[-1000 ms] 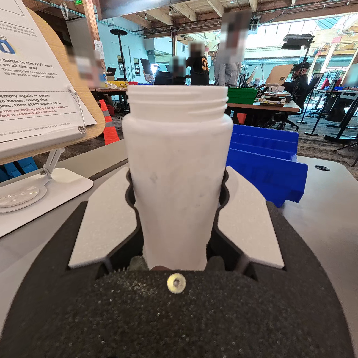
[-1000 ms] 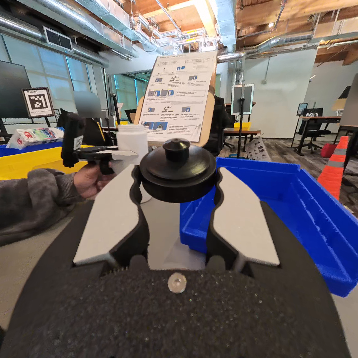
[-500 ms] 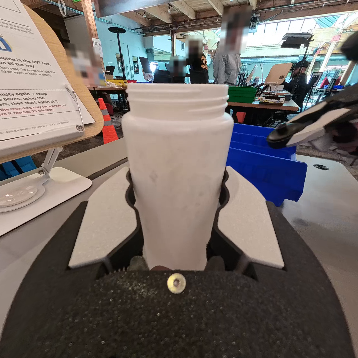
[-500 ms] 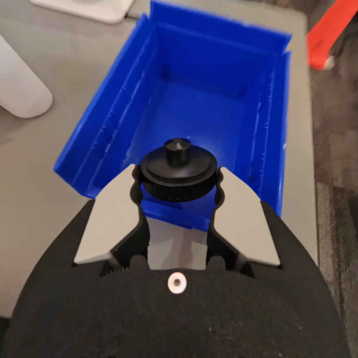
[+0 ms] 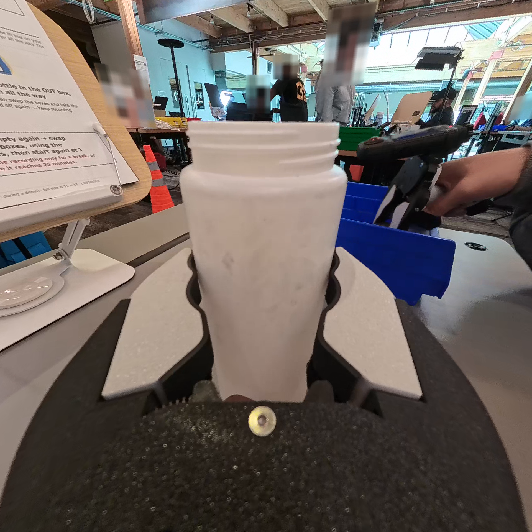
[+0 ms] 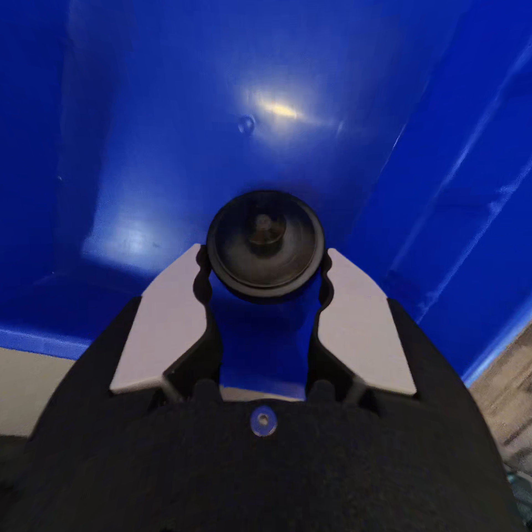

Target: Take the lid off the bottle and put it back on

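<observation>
Lowering the round black plastic lid [image 6: 264, 244] into the blue plastic bin [image 6: 144, 115], we are gripping it with the right gripper [image 6: 264, 260], which was beside the bin earlier. Beside the bin, the left gripper [image 5: 263, 290] is clamping the open white plastic bottle [image 5: 263, 230]; so the removal half looks done.

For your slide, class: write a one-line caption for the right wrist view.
Right gripper holds the black lid between its fingers, pointing down into the blue bin.
</observation>
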`<state>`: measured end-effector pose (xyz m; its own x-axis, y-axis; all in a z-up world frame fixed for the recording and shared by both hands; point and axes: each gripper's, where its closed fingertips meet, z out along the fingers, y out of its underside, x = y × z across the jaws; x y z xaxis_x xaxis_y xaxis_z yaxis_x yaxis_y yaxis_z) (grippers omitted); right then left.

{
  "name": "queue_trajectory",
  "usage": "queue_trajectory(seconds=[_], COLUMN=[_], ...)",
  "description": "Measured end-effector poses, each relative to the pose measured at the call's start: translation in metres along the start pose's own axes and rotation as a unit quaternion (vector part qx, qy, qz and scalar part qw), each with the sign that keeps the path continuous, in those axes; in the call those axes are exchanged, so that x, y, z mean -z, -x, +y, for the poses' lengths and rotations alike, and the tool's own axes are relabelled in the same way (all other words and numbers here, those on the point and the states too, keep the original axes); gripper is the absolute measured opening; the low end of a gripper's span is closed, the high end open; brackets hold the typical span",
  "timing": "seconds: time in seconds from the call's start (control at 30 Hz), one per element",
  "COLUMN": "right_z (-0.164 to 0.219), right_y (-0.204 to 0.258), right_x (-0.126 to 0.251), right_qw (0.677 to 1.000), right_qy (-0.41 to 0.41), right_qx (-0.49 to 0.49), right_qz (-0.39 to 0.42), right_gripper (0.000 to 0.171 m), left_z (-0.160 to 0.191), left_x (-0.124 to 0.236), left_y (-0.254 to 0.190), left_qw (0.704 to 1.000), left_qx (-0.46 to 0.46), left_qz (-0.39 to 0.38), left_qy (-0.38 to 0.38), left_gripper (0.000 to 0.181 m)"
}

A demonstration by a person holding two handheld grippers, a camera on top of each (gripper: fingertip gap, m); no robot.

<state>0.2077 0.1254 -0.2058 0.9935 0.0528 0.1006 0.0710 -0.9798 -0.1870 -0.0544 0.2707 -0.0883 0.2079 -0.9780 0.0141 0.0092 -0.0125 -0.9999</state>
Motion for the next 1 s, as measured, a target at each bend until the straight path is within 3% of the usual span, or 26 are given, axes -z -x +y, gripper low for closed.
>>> queue_trajectory(seconds=[0.27, 0.53, 0.6, 0.7, 0.83, 1.0], right_z=[0.021, 0.018, 0.016, 0.011, 0.028, 0.067], right_y=[0.010, 0.009, 0.006, 0.019, 0.099, 0.179], right_x=[-0.008, -0.002, 0.018, 0.065, 0.106, 0.110], right_qw=[0.992, 0.995, 0.998, 0.988, 0.913, 0.818], right_qy=[0.099, 0.073, 0.016, -0.147, -0.390, -0.527], right_qx=[-0.041, -0.036, -0.048, -0.052, -0.055, -0.115], right_qz=[-0.064, -0.058, -0.030, -0.003, -0.103, -0.200], right_gripper=[0.074, 0.075, 0.080, 0.082, 0.072, 0.078], left_z=[0.001, 0.002, 0.003, 0.000, -0.023, -0.042], left_x=[-0.001, 0.000, 0.001, 0.002, 0.019, 0.065], left_y=[-0.001, -0.001, 0.000, -0.004, -0.007, -0.032], left_qw=[1.000, 1.000, 1.000, 1.000, 0.999, 0.997], left_qx=[0.000, -0.001, -0.002, -0.002, 0.000, 0.040], left_qz=[0.001, 0.000, -0.004, -0.004, -0.036, -0.061], left_qy=[0.001, 0.001, 0.001, -0.004, -0.023, 0.027], left_gripper=[0.086, 0.086, 0.086, 0.091, 0.096, 0.091])
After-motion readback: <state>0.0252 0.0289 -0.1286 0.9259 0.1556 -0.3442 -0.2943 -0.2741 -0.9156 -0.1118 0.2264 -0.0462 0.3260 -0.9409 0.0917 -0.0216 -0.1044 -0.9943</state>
